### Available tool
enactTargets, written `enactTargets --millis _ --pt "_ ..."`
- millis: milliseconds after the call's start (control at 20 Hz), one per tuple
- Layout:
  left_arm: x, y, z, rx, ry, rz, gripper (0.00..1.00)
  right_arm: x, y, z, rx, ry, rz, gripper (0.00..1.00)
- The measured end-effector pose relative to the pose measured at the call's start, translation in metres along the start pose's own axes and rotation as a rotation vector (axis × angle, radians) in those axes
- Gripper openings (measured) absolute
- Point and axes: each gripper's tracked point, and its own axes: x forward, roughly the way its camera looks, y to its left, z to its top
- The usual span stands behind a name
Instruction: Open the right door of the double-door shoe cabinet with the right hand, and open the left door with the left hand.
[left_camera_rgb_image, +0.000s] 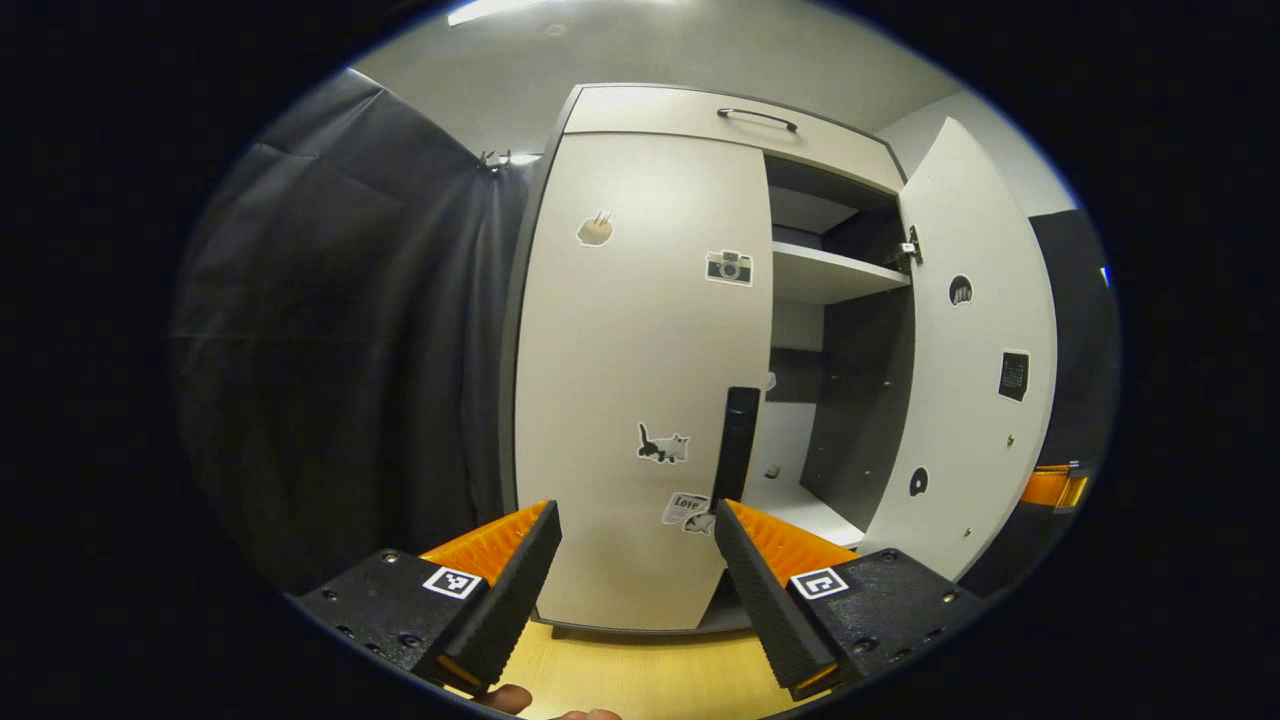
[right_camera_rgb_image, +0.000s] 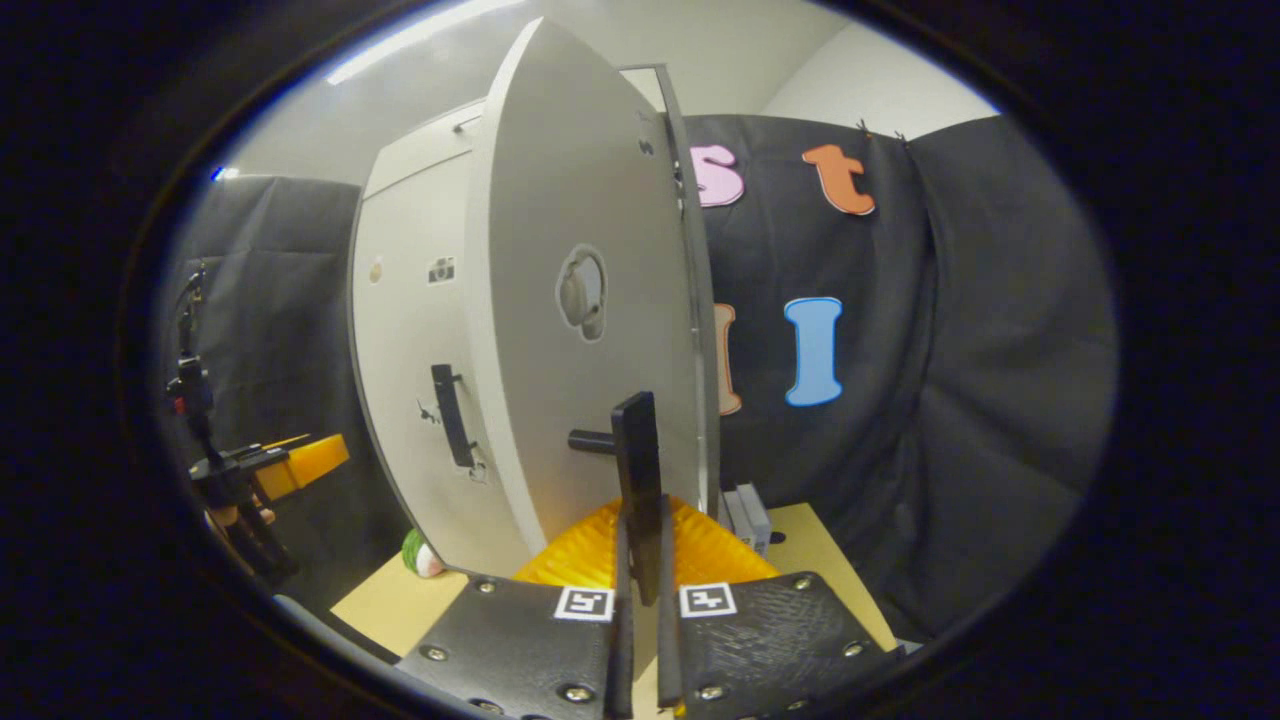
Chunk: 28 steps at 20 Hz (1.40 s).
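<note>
The tall pale grey double-door shoe cabinet (left_camera_rgb_image: 640, 330) stands on a light wooden floor (left_camera_rgb_image: 640, 680), with black cloth (left_camera_rgb_image: 330, 340) hanging beside it. Its right door (right_camera_rgb_image: 590, 330) is swung well open, so the shelves (left_camera_rgb_image: 830, 275) inside can be seen. The right gripper (right_camera_rgb_image: 640, 560) has its jaws closed on the slim black bar handle (right_camera_rgb_image: 638, 470) of this door, pressing it from both sides. The left door (left_camera_rgb_image: 630, 380), decorated with small stickers, looks closed. The left gripper (left_camera_rgb_image: 635, 520) has its jaws wide apart and holds nothing; it points at the black vertical handle (left_camera_rgb_image: 737, 440) of the left door, near it but not touching. The first step seems finished. The next move probably calls for the left gripper to go forward, close on this handle, and pull it outward in an arc.
</note>
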Motion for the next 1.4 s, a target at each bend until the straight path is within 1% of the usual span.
enactTargets --millis 150,250,350,400,450,500,550,700,950,1000,1050,1100,1150,1250,1300,1350,1400 --pt "0.0 -0.008 -0.004 0.006 0.011 -0.023 0.96 0.0 -0.02 0.002 -0.024 -0.015 -0.073 0.1" --pt "0.0 -0.01 -0.002 0.007 0.007 -0.03 0.96 -0.002 -0.031 0.004 -0.011 -0.026 -0.122 0.1" --pt "0.001 -0.009 -0.002 0.007 0.004 -0.029 0.96 -0.001 -0.043 0.004 0.006 -0.034 -0.169 0.03" --pt "0.002 -0.009 -0.002 0.006 0.004 -0.028 0.96 -0.001 -0.045 0.005 0.012 -0.041 -0.177 0.03" --pt "0.004 -0.008 -0.002 0.003 0.004 -0.028 0.96 -0.001 -0.043 0.004 0.024 -0.041 -0.168 0.03" --pt "0.007 -0.008 -0.002 -0.001 0.005 -0.03 0.96 0.001 -0.039 0.005 0.042 -0.041 -0.153 0.13" --pt "0.009 -0.009 -0.003 -0.006 0.01 -0.033 0.96 0.001 -0.041 0.003 0.048 -0.038 -0.151 0.03" --pt "0.016 -0.008 -0.005 -0.011 0.022 -0.031 0.96 -0.001 -0.043 0.005 0.028 -0.049 -0.162 0.03" --pt "0.038 -0.013 -0.008 -0.009 0.03 -0.043 0.96 -0.007 -0.042 0.005 0.05 -0.058 -0.166 0.03" --pt "0.042 -0.015 -0.008 -0.008 0.031 -0.045 0.96 -0.012 -0.042 0.004 0.045 -0.055 -0.17 0.14" --pt "0.048 -0.018 -0.008 -0.006 0.031 -0.048 0.96 -0.013 -0.046 0.004 0.034 -0.056 -0.178 0.14" --pt "0.053 -0.021 -0.009 -0.003 0.033 -0.054 0.96 -0.018 -0.049 0.004 0.021 -0.06 -0.191 0.22" --pt "0.059 -0.024 -0.008 0.0 0.032 -0.062 0.96 -0.016 -0.052 0.005 0.012 -0.065 -0.204 0.23" --pt "0.072 -0.033 -0.009 0.01 0.034 -0.076 0.97 -0.024 -0.059 0.005 0.002 -0.07 -0.233 0.49" --pt "0.077 -0.038 -0.01 0.015 0.036 -0.085 0.96 -0.027 -0.061 0.003 0.008 -0.07 -0.246 0.66" --pt "0.083 -0.042 -0.01 0.018 0.034 -0.092 0.97 -0.031 -0.065 0.002 0.013 -0.072 -0.262 0.75" --pt "0.089 -0.045 -0.01 0.02 0.033 -0.095 0.97 -0.038 -0.07 0.001 0.018 -0.075 -0.279 0.78"
